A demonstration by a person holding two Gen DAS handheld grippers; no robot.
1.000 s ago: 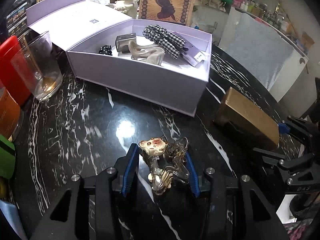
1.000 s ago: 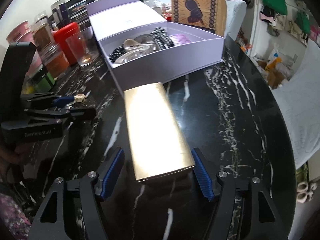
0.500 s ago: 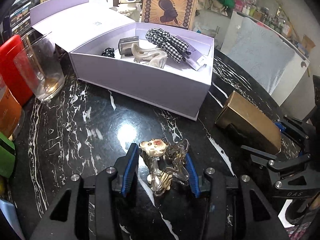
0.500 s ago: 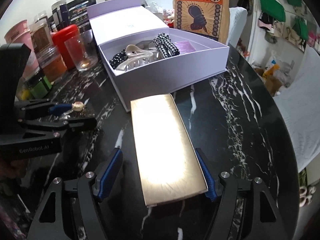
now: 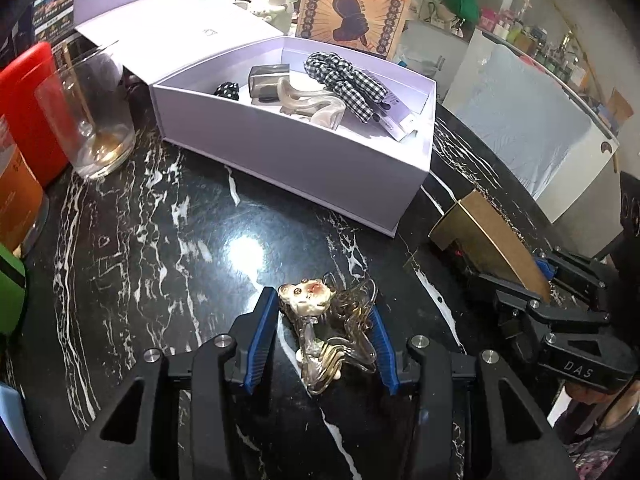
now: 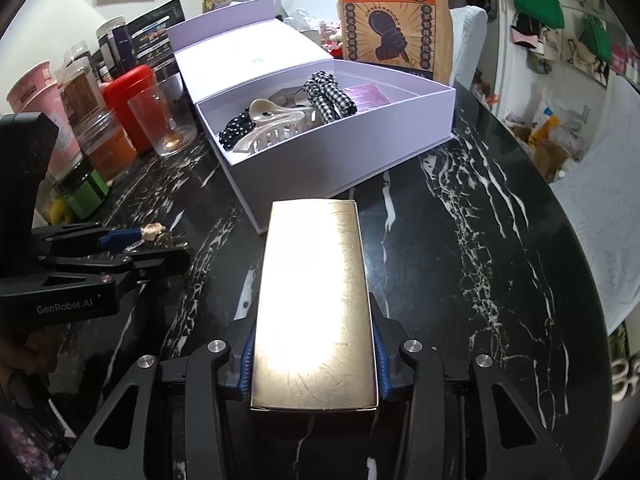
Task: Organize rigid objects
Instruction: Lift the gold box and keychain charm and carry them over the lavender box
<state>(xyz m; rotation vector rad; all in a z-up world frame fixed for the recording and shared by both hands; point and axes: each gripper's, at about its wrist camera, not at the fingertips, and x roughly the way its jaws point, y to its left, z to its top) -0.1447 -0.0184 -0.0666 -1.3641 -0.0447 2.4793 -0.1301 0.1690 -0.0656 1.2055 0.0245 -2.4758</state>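
Note:
My left gripper is shut on a clear hair claw clip with a cream bear charm, just above the black marble table. In the right wrist view the left gripper shows at the left with the clip at its tips. My right gripper is closing its jaws, and the blue pads press both long sides of a gold rectangular box. The gold box points toward the open lilac box, which holds hair clips and a checked scrunchie.
A drinking glass, a red canister and several jars line the left side. A printed paper bag stands behind the lilac box. The table's round edge curves along the right.
The right jaws have closed in from either side onto the gold box, which now sits squarely between the pads. The left gripper still holds the clip in the same place.

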